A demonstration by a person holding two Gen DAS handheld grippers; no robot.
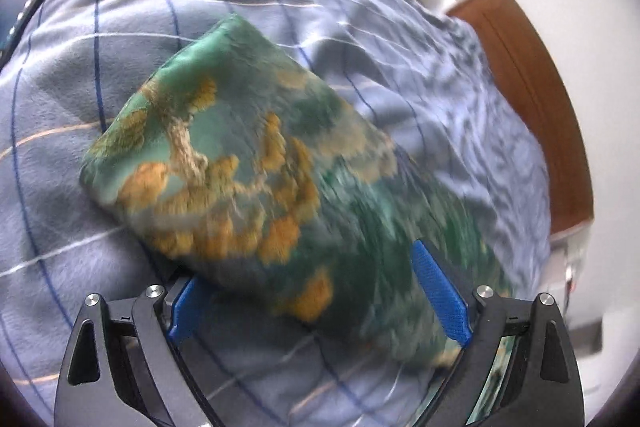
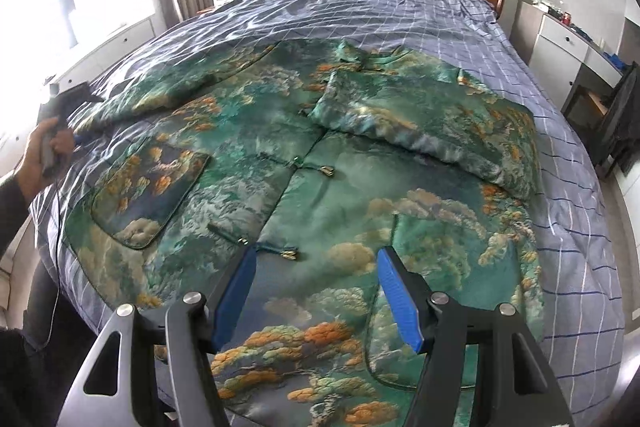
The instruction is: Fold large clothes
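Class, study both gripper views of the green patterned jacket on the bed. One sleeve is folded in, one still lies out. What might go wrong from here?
1. The left hand-held gripper is wide open around the outstretched sleeve; it may pinch the checked bedsheet too.
2. The folded sleeve lies loose and could slide open.
3. Metal toggles may snag.

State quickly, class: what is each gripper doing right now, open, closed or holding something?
Left gripper: open, the jacket's sleeve lies between its fingers, not clamped.
Right gripper: open, holding nothing, above the jacket.
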